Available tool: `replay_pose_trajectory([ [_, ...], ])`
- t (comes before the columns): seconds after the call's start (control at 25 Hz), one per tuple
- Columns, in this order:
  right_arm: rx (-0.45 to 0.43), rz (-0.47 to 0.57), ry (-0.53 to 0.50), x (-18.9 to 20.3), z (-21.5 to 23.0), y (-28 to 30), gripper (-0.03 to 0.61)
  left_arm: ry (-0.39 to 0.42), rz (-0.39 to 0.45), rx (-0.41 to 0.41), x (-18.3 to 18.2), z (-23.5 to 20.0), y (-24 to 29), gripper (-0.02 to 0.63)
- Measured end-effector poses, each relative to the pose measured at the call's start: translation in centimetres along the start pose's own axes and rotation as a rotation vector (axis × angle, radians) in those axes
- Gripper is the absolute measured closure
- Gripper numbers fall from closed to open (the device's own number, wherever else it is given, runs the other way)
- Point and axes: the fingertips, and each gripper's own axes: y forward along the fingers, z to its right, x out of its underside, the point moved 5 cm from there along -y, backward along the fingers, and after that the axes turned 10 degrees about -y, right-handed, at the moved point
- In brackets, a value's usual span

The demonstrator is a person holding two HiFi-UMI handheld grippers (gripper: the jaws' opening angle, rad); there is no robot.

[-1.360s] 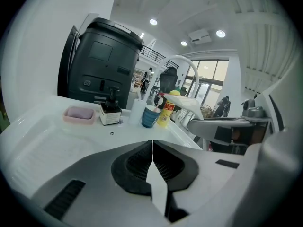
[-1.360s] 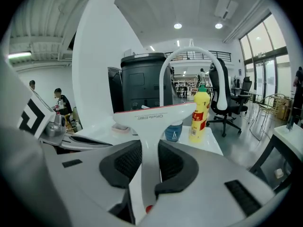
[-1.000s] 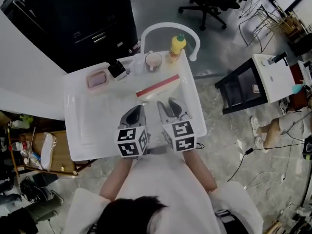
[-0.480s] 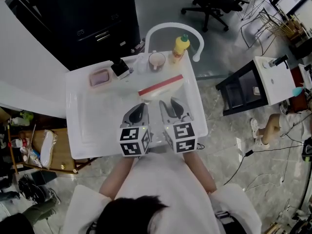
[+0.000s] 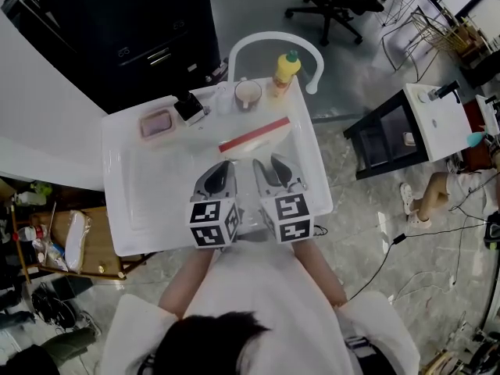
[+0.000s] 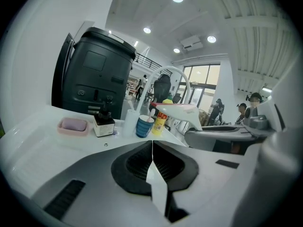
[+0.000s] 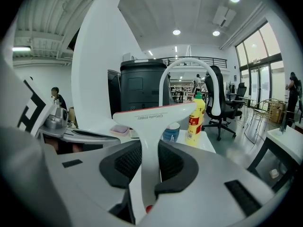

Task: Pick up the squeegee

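Observation:
The squeegee [image 5: 254,135] is white with a red blade edge, and its head lies across the white table [image 5: 125,201] ahead of both grippers. My right gripper [image 5: 268,165] is shut on its handle. In the right gripper view the white handle [image 7: 147,150] runs up between the dark pads [image 7: 176,163] to the wide head [image 7: 156,113]. My left gripper [image 5: 225,167] sits just left of it, apart from the squeegee. Its jaws [image 6: 152,148] are shut with nothing between them. From the left gripper view the squeegee head [image 6: 177,110] shows at centre right.
Along the table's far edge stand a pink soap dish [image 5: 156,123], a dark bottle [image 5: 187,109], a cup [image 5: 248,94] and a yellow bottle [image 5: 285,70], under a white arched pipe [image 5: 273,41]. A black cabinet [image 5: 133,30] stands behind, and a small side table [image 5: 422,123] to the right.

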Motion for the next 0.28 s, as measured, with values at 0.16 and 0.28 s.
replay_pose_trajectory([
  [0.16,0.014,-0.008,-0.005,0.31,0.12,-0.07,0.479,0.004,0.002,0.006,-0.11,0.04,0.05,0.588],
  [0.28,0.006,-0.004,0.004,-0.22,-0.11,-0.17,0.479,0.003,0.0,0.009,-0.05,0.07,0.02,0.587],
])
